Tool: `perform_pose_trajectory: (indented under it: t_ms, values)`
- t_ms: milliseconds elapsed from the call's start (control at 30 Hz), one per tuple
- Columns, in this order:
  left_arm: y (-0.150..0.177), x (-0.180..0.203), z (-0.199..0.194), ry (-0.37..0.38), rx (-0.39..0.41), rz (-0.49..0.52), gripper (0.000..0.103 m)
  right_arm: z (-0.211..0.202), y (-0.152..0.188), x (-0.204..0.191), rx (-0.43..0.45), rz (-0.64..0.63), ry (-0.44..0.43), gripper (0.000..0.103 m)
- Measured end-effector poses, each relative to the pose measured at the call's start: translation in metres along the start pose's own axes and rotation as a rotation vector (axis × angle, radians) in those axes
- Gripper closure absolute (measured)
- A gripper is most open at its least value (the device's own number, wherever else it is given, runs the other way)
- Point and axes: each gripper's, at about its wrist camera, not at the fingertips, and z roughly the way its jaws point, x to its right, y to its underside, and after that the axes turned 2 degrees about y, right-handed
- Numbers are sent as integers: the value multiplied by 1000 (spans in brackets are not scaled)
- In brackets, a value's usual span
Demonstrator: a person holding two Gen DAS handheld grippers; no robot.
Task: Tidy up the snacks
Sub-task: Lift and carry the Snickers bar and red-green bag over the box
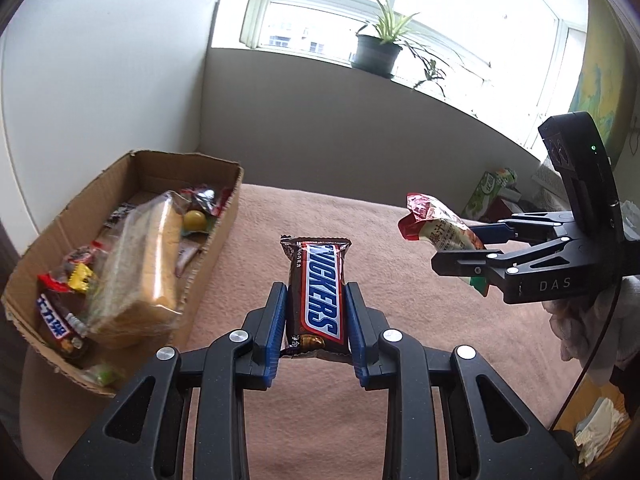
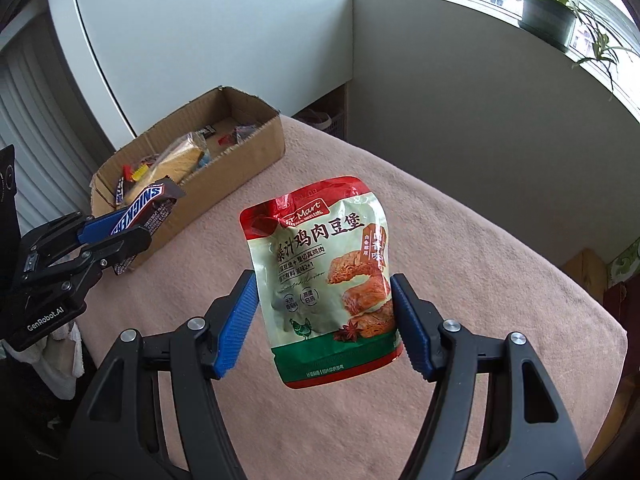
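Snacks fill a cardboard box (image 1: 132,240) at the far left corner of a counter (image 1: 400,320) draped in pink cloth, under a bright window with a potted plant (image 1: 380,48). Left claw (image 1: 316,320) is clamped on a Snickers bar (image 1: 316,292) above the cloth, right of the box. Right claw (image 2: 324,316) pinches a green-and-red chicken snack pouch (image 2: 320,276) over the counter's middle.

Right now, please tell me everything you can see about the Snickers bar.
The Snickers bar is a brown, glossy wrapper with a blue logo on white, outlined in red, and crimped ends. It looks sealed and whole. The left tongs clamp its long sides between blue pads, holding it in the air above the pink cloth, pointing forward. The cardboard box sits to its left; only the pads touch it.
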Motion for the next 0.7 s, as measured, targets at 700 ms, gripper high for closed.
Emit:
perform_pose_trajectory:
  t_ms: [700]
  values:
    - [-19, -119, -28, -228, 115, -194, 76, 71, -121, -95, 41, -73, -89, 34]
